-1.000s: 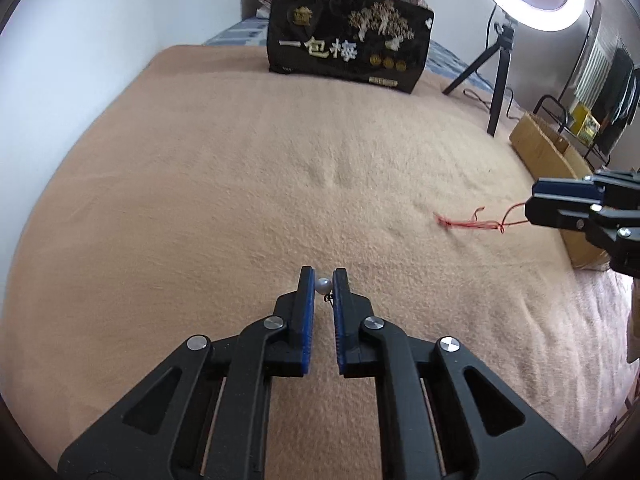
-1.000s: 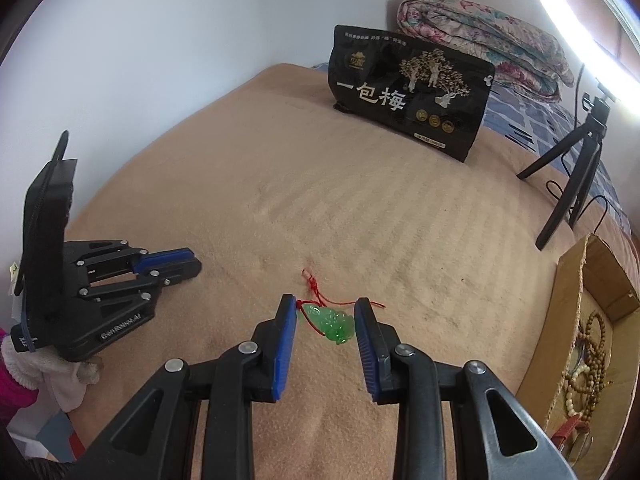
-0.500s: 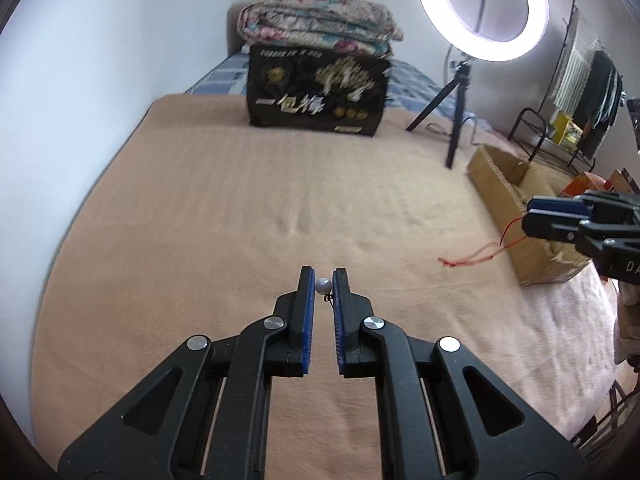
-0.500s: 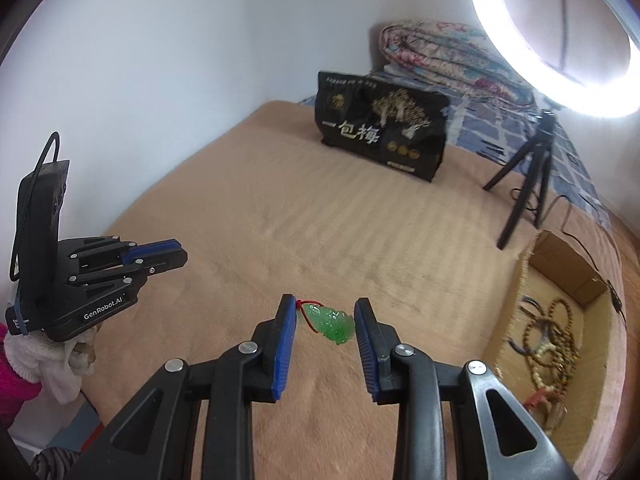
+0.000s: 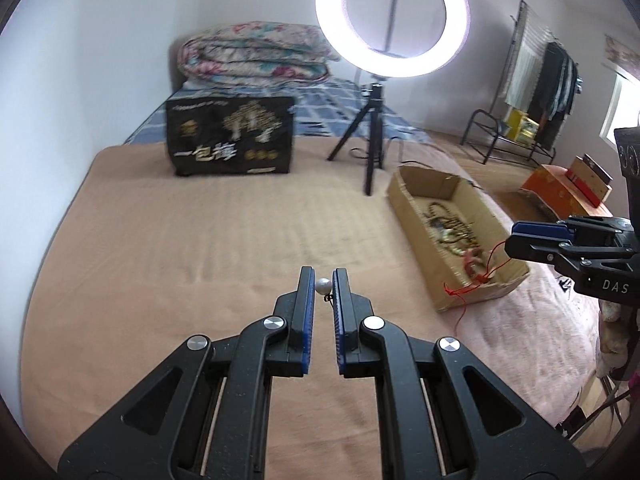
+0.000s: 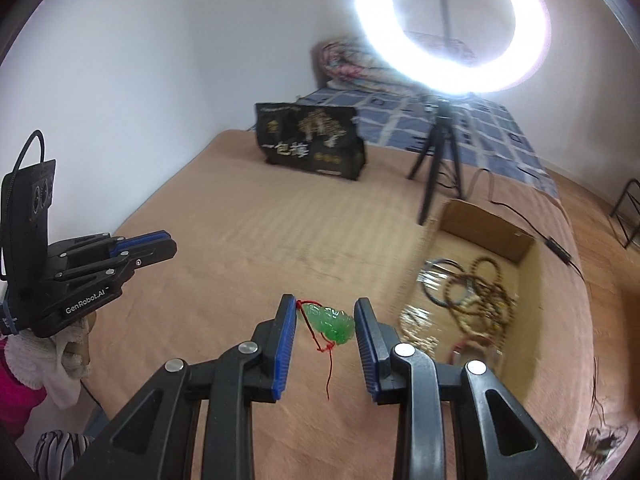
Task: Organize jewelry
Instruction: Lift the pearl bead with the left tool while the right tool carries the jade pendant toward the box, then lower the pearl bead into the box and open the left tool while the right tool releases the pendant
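While both lift higher above the bed (image 5: 200, 240) than a second ago, the left gripper (image 5: 323, 276) pinches a pearl earring (image 5: 322, 286). The right gripper (image 6: 325, 312) clamps a green pendant (image 6: 330, 322) near the cardboard box (image 6: 484, 236), now closer.

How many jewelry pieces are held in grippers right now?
2. A small white pearl bead sits pinched in the left gripper; a green carved jade pendant on red cord is clamped in the right gripper. More jewelry lies in the open cardboard box.
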Demonstrator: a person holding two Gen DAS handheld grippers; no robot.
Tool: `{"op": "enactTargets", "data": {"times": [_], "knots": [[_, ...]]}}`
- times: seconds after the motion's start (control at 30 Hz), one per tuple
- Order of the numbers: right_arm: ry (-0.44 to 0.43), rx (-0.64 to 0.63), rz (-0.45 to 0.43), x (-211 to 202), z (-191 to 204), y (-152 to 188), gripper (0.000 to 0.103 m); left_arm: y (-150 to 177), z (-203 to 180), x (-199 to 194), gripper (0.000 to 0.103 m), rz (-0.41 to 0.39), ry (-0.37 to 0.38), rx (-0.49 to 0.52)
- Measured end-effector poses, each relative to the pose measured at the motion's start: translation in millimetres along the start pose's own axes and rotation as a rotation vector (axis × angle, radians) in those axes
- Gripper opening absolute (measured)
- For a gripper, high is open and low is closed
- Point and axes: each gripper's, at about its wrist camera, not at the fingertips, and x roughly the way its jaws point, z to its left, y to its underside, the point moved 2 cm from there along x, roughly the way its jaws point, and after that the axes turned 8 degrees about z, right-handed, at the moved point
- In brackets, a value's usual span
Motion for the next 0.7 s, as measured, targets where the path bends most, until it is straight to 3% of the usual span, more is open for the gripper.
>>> {"op": "enactTargets", "data": {"times": [0.27,0.7], "knots": [[0.043,0.078,-0.051,-35.0,-47.9,13.5,0.030,-27.2,-48.2,16.2,0.007,-0.013,0.064,0.077],[0.074,0.186,-0.062,-35.4,-107.1,23.6,0.030,-59.3,-110.2,64.5,0.007,0.010,0.148,0.151]]}}
